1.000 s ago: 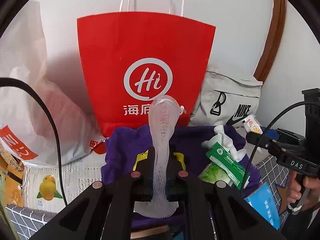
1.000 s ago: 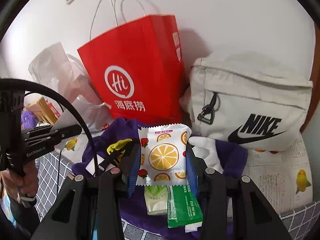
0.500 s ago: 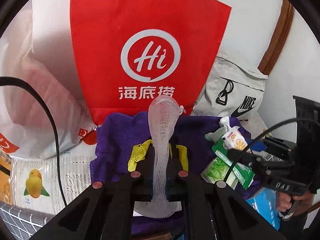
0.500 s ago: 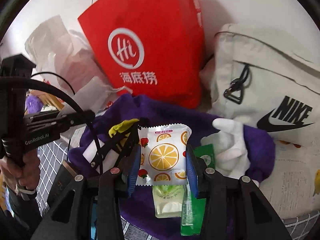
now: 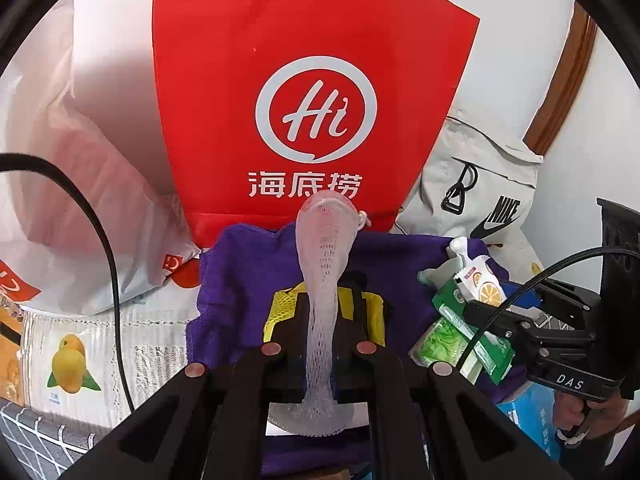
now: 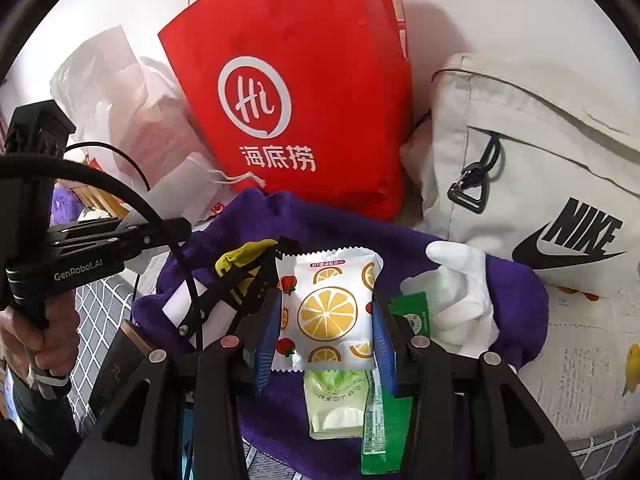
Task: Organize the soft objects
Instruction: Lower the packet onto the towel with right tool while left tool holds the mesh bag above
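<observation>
My left gripper [image 5: 324, 304] is shut on a white foam net sleeve [image 5: 325, 264], which stands up between its black fingers over a purple towel [image 5: 244, 276]. A yellow mesh item [image 5: 282, 308] lies on the towel just beyond those fingers. In the right wrist view, my right gripper [image 6: 326, 320] is shut on a white snack packet with orange slices [image 6: 328, 312], its blue pads [image 6: 266, 336] pressing both sides. Under it on the purple towel [image 6: 320, 228] lie green packets [image 6: 376, 420] and a white soft item [image 6: 460, 292].
A red paper bag [image 5: 312, 100] stands against the wall behind the towel. A grey Nike bag [image 6: 540, 180] leans to its right and a white plastic bag [image 5: 80, 200] to its left. A person's hand [image 6: 40, 344] holds the other gripper at the left edge.
Both grippers have come down and nearer to the purple towel. The red bag's handles have left both views. Both grips are unchanged.
</observation>
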Demonstrator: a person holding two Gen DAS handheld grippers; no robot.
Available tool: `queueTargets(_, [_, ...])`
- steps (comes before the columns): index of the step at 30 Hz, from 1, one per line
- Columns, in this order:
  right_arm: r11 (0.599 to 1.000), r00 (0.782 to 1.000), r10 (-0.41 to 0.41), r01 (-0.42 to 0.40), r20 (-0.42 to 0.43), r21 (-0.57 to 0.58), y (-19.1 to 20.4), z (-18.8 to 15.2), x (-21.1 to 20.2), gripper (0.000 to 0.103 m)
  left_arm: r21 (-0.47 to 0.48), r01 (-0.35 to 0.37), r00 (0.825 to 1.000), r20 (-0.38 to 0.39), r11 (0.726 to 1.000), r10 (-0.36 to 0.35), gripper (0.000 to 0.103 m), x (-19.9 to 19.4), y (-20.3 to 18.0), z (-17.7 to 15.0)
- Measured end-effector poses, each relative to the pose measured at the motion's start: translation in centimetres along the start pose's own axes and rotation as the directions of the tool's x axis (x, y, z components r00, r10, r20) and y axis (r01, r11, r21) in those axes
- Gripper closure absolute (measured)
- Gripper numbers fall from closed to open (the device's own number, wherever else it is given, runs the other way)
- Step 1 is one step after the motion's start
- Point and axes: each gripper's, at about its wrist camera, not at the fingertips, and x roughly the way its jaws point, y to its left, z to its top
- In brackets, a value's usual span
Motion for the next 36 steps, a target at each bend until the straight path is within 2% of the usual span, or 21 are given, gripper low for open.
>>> queueTargets(26, [1.000,0.993,-0.019,0.018,-0.119,-0.010,0.3,-0.9,3.5,0.059,0.034,0.022,0.999,-0.042,0.999,-0.020,0.095,1.2,-1.2,-0.5])
queueTargets(36, [1.000,0.991,-0.027,0.028,-0.132,0.004,-0.1,-1.0,3.9,0.057,0.048,0.029,0.997,-0.069,0.998,-0.026,0.095,2.0,-1.6,-0.8])
